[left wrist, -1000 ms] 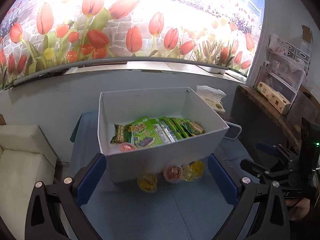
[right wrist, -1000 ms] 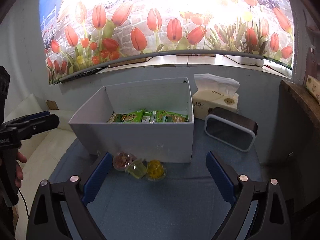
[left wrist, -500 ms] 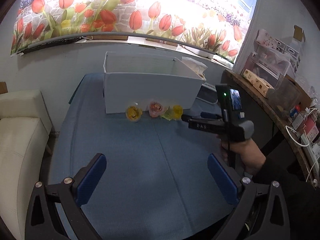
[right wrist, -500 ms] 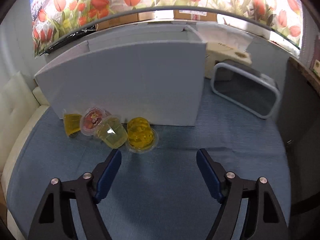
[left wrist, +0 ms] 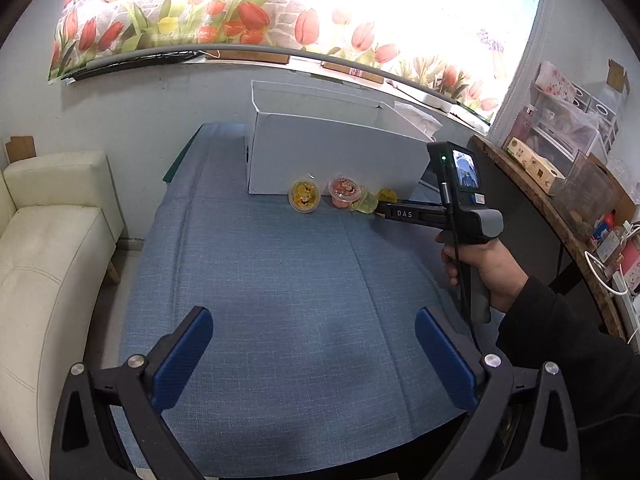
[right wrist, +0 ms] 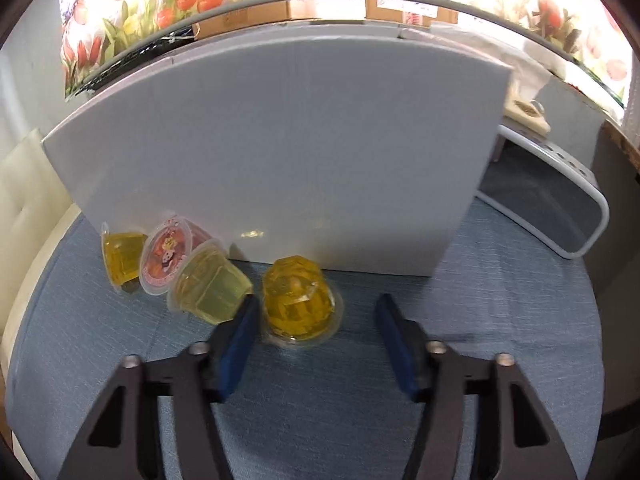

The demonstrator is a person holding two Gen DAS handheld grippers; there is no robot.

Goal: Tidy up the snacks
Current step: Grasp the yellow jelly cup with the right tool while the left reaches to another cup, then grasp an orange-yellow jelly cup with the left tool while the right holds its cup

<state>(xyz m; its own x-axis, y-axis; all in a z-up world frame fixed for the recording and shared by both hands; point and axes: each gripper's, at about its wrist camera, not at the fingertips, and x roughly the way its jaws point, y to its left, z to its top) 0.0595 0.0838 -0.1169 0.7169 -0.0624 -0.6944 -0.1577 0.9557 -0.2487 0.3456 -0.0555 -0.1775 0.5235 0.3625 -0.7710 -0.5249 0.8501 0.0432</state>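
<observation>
Four jelly cups lie in a row on the blue cloth (left wrist: pixel 280 280) against the front wall of the white box (right wrist: pixel 280 140). The yellow cup (right wrist: pixel 298 306) stands upside down on its lid at the right end; beside it a pale cup (right wrist: pixel 210 288) lies tipped on its side, then a red cup (right wrist: pixel 170 254) and an orange cup (right wrist: pixel 120 258), also tipped. The right gripper (right wrist: pixel 316 320) is low over the cloth, jaws closing with the yellow cup between them; the left pad touches or nearly touches it, the right pad is clear of it. The left gripper (left wrist: pixel 314 356) is spread wide over bare cloth, nothing in it, well apart from the cups. Box contents not visible from either view. Room: cream sofa (left wrist: pixel 44 248) left of the table, tulip mural (left wrist: pixel 280 12) on the wall behind, cluttered wooden shelf (left wrist: pixel 560 200) at right. A white-rimmed tray (right wrist: pixel 560 208) leans right of the box.
</observation>
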